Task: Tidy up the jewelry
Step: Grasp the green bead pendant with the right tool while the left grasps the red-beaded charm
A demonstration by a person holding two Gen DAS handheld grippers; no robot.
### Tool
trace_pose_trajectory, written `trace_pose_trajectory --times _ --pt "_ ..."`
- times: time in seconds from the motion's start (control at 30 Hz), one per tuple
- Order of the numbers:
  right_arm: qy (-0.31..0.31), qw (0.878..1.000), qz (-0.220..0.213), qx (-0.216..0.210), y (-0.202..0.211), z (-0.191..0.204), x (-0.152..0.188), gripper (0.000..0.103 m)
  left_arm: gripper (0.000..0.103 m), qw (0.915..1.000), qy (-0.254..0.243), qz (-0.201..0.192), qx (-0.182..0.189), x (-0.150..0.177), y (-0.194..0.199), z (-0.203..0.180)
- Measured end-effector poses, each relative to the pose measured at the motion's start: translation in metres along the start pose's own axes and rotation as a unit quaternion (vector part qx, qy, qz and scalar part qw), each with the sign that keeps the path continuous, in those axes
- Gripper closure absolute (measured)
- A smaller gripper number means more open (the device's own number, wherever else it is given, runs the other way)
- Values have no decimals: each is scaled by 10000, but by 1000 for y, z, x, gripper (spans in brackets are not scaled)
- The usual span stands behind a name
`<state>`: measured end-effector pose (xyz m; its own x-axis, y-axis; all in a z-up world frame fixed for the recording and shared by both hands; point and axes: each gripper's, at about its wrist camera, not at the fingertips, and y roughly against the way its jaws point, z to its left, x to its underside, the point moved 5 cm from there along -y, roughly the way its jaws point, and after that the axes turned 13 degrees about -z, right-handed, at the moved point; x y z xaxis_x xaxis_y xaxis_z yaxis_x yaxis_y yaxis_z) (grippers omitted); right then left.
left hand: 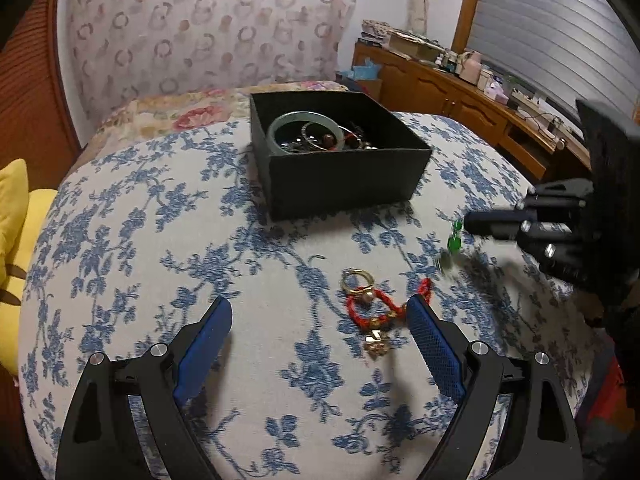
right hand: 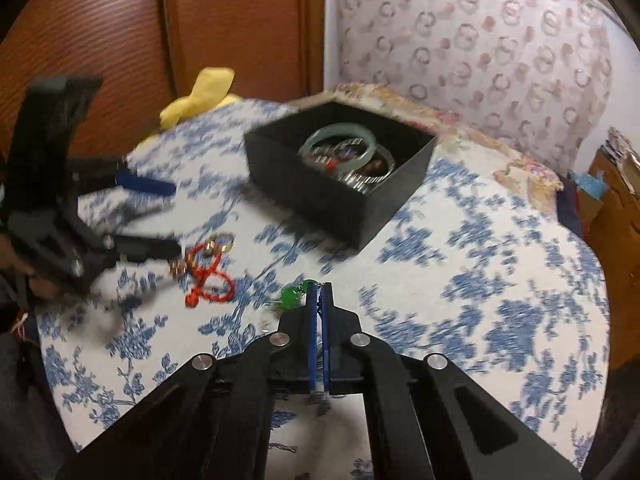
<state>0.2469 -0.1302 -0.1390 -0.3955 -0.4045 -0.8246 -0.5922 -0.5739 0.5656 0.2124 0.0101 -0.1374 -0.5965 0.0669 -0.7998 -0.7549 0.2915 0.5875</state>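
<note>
Green bead piece [right hand: 295, 294] hung from the tip of the right gripper [right hand: 320, 300], its thin chain pinched between the blue pads; jaws fully closed on it. In the left wrist view the same piece [left hand: 453, 236] showed blurred, dangling just above the cloth beside the right gripper [left hand: 476, 222]. Whether its lower end touched the cloth, could not tell.

Red cord [left hand: 384, 304] with gold beads lay on the cloth, looped, with a gold ring [left hand: 356, 279] at its far end and a small gold charm [left hand: 376, 346] near the close end. Left gripper [left hand: 320, 312] stood wide open over the cloth, holding nothing; its right pad [left hand: 434, 348] sat just beside the cord, contact unclear. From the right wrist view the cord [right hand: 208, 274] lay at the tips of the left gripper [right hand: 176, 218].

Black box [left hand: 344, 176] sat open further back on the blue-flowered cloth [left hand: 160, 240], well apart from the cord. Inside: a pale green bangle [left hand: 304, 130], metal rings and dark beads, tangled.

Yellow cushion [left hand: 16, 216] at the left edge. Wooden cabinet [left hand: 460, 100] with clutter behind, right.
</note>
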Motion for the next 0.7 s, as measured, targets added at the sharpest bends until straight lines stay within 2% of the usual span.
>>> trace_pose_trajectory --times 0.13,0.4,0.5,0.7 --pt "-43 9996 -252 135 17 -10 -13 100 18 9999 -19 23 150 1 -2 -11" --pt "-75 9990 -368 237 27 -17 -17 100 51 9992 -204 68 330 0 -7 -33" --pt "-83 9990 -367 234 27 -16 -16 100 59 9990 -229 136 364 3 -9 -37" --pt "-89 9991 -346 227 26 -15 -12 100 63 9989 -222 166 379 9 -9 -37"
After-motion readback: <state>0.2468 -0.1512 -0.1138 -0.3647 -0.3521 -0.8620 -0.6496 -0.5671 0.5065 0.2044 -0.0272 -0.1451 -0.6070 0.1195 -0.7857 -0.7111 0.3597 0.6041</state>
